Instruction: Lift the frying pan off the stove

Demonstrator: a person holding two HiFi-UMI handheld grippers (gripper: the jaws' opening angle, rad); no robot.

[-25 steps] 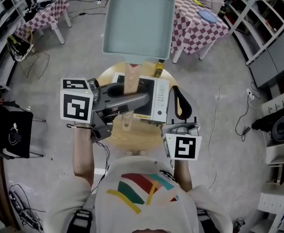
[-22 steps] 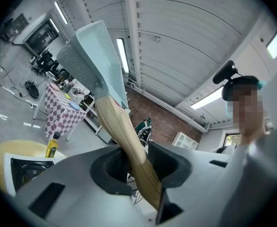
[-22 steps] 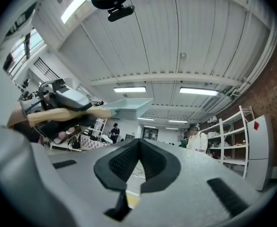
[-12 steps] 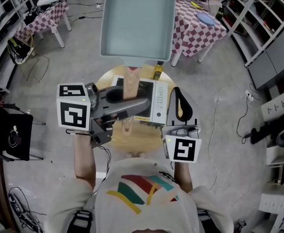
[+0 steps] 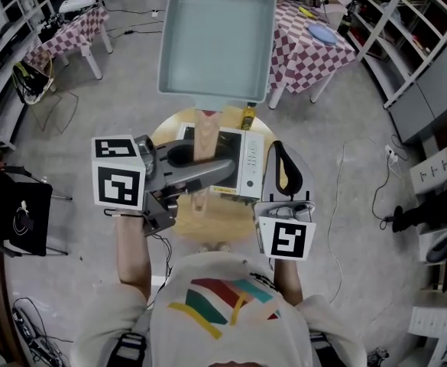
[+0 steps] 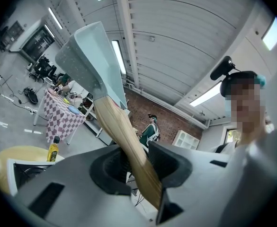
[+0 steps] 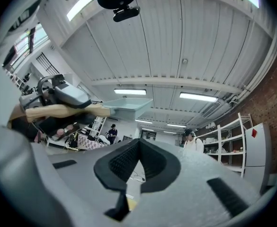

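At the round table (image 5: 225, 219), head view: the frying pan (image 5: 215, 40) is already off the stove (image 5: 247, 163) and raised well clear of it, close under the camera. Its long axis runs 6 to 12 o'clock, with the wooden handle (image 5: 205, 132) pointing down toward me and the square pale body at 12. The left gripper (image 5: 200, 168) crosses that axis from 9 o'clock and is clenched on the lower part of the handle. The right gripper (image 5: 283, 159) sits at 3 o'clock of the stove, well apart from the pan. A yellow oil bottle (image 5: 248, 115) stands at the stove's 12 o'clock edge.

Left gripper view: the handle (image 6: 124, 141) stands between the two pads, gripped on both sides. It climbs toward 11 o'clock into the pan body (image 6: 93, 56), which tilts up against the ceiling. Stove (image 6: 24, 171) and bottle (image 6: 53, 149) lie low at 8 o'clock, so the pan's weight hangs far out beyond the grip.

Right gripper view: the jaws of the right gripper (image 7: 138, 162) are closed together with nothing between them. The pan (image 7: 126, 107) shows at 11 o'clock, and the handle (image 7: 53, 111) runs toward 9 into the left gripper (image 7: 65, 96).

Judgement: the lift looks essentially done. Whatever move follows turns on that long lever, a heavy body at 12 with a single grip near 6. The left hand alone carries it; the right is nearer the stove than the pan.
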